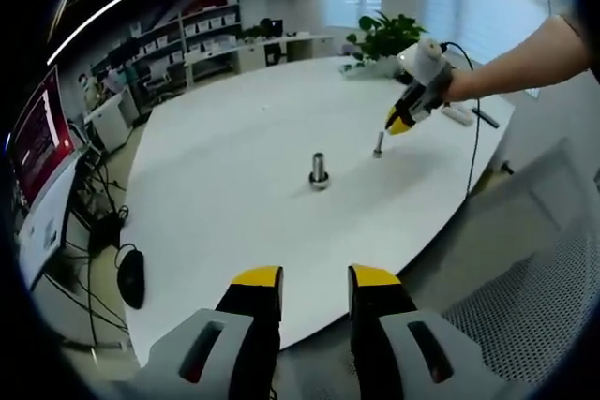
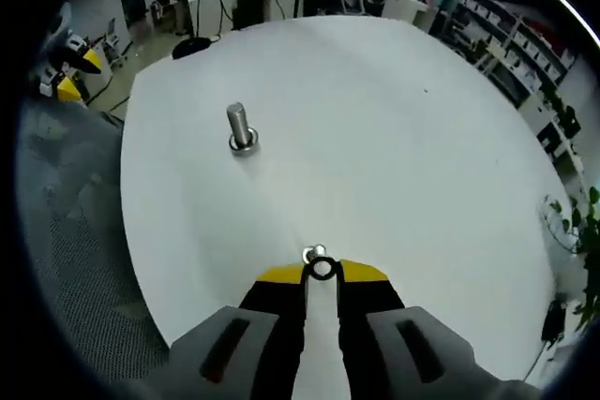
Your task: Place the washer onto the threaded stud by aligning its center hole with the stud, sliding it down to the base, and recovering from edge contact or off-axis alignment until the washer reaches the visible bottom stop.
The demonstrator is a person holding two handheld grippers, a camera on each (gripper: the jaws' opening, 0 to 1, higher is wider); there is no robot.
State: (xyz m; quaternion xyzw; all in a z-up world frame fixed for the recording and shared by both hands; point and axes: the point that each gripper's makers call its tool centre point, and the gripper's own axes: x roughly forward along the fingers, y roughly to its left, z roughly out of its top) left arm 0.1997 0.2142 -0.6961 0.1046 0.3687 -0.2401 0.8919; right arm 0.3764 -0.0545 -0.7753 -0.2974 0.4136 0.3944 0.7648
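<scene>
**Washer in hand, not yet threaded**

Your right gripper [image 2: 322,274] is clenched on the washer [image 2: 322,269], directly above the smaller stud [image 2: 313,253], hole unseated. The left gripper [image 1: 315,292] waits released, well short of the larger stud [image 1: 319,170]. Alignment and sliding remain.

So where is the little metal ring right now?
In the right gripper view, the small round metal washer sits pinched at the right gripper tips, just above the small threaded stud on the white table.
</scene>
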